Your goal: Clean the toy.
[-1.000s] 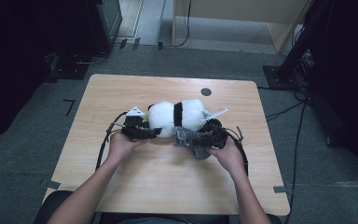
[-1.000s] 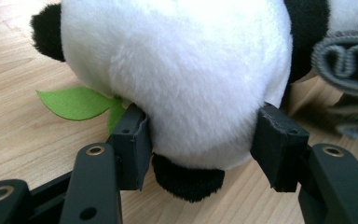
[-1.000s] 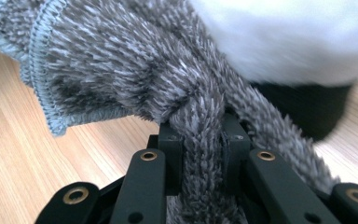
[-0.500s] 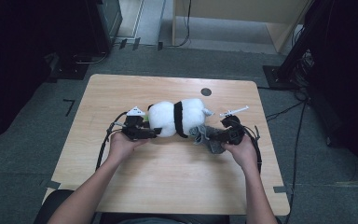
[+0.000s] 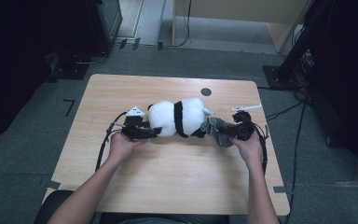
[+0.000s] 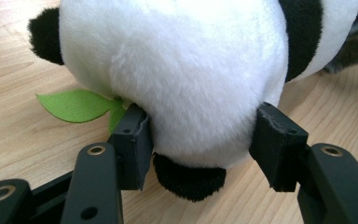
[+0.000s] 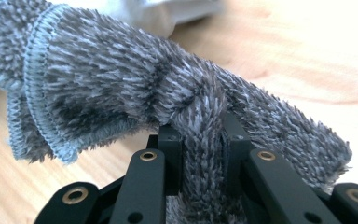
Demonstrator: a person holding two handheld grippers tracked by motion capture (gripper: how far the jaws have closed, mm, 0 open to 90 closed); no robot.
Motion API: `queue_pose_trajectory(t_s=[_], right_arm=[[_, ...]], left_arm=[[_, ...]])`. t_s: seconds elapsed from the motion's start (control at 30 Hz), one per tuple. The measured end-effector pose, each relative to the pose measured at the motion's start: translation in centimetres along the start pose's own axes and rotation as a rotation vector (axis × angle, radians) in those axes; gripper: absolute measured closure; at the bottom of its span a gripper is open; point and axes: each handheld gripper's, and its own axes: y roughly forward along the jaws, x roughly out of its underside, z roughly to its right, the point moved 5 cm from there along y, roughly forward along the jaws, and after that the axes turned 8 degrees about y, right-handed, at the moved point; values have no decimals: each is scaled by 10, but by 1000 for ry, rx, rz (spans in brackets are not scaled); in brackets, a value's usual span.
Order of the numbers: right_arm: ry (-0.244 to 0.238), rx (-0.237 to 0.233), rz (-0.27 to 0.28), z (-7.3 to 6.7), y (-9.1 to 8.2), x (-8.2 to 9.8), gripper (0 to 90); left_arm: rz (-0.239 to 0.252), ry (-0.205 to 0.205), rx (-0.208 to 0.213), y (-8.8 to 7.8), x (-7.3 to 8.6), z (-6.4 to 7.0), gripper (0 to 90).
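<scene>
Since the earlier frames the right gripper (image 5: pixel 227 132) has slid toward the table's right edge, drawing the grey fuzzy cloth (image 5: pixel 216 130) out from beside the panda plush toy (image 5: pixel 177 118); before, the cloth sat bunched against the toy's front side, and now it trails off the toy's right end, with the toy itself and the left gripper (image 5: pixel 145 132) much where they were. The toy lies on its side near the middle of the wooden table (image 5: pixel 177 186), closer to the far edge than to the near one, its black band running across its white body. In the left gripper view the jaws stand on either side of the toy's white rounded end (image 6: pixel 191 84), the pads pressing into the fur, with a black paw (image 6: pixel 189 179) hanging between them and a green felt leaf (image 6: pixel 77 105) lying flat on the wood just beside the left jaw. In the right gripper view the jaws are clamped tight on a twisted fold of the cloth (image 7: pixel 121 88), which rises out of them and spreads to both sides above the tabletop. A small dark round hole (image 5: pixel 206 92) shows in the table near its far edge, and a thin white strip (image 5: pixel 247 108) lies toward the far right corner, just beyond the right gripper.
</scene>
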Motion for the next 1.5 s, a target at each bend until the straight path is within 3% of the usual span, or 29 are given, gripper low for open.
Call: queue_pose_trajectory(t_s=[0.13, 0.27, 0.5, 0.63, 0.7, 0.77, 0.93, 1.0, 1.1, 1.23, 1.33, 1.5], right_arm=[[6, 4, 82, -4, -14, -12, 762], [-12, -22, 166, -16, -29, -24, 762], [-103, -56, 245, -55, -27, -38, 761], [-148, -43, 225, -72, -8, -42, 760], [-147, -41, 196, -73, 5, -40, 760], [-161, -21, 202, -72, 12, -39, 764], [-201, 12, 200, -74, 15, -39, 768], [-203, 7, 199, -73, 17, -39, 767], [-196, -5, 196, -70, 17, -39, 768], [-191, -21, 191, -67, 17, -39, 768], [-191, -28, 189, -67, 18, -39, 767], [-196, -36, 183, -66, 17, -39, 767]], left_arm=[[-1, 2, -4, -1, 0, 1, 449], [0, 3, -9, -2, 1, 2, 464], [5, -12, -6, -6, -1, 9, 477], [12, -19, -8, -6, 0, 11, 476], [20, -26, -6, -5, 0, 10, 469], [14, -7, -10, -5, -1, 9, 448], [6, 31, -27, -8, -1, 7, 375], [-7, 44, -12, -10, -1, 5, 357], [-8, 86, -24, -16, -4, 3, 359], [32, 80, -24, -27, -14, -7, 357], [40, 79, 4, -31, -24, -16, 361], [32, 131, 0, -32, -39, -25, 361]])
